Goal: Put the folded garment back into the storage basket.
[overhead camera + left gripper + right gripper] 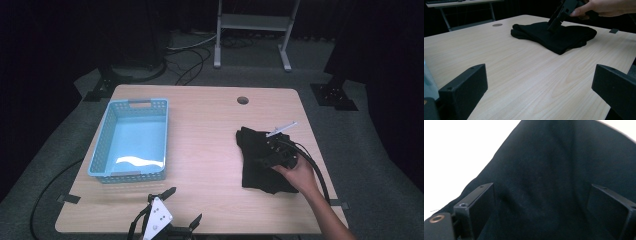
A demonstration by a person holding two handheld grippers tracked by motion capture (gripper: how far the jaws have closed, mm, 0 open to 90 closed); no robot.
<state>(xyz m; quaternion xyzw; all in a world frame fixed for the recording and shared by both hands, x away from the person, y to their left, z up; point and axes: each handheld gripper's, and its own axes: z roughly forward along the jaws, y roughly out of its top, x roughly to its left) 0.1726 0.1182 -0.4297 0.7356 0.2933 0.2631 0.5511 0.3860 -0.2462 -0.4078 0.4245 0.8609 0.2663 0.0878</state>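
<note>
On the right half of the wooden table lay a folded black cloth, flat on the top and well apart from the other items. Right gripper: held in the person's right hand, tilted down onto the cloth, its tips touching the fabric; jaws spread wide, the cloth lying between them in the right gripper view, nothing pinched. Left gripper: at the near edge of the table, jaws spread apart over bare wood, holding nothing, a grey three-cornered plate on top. Light blue plastic basket: on the left half of the table, perforated walls, nothing inside. A round hole sat near the table's far edge. Beyond the table, a grey metal frame stood on the floor, with cables nearby.
</note>
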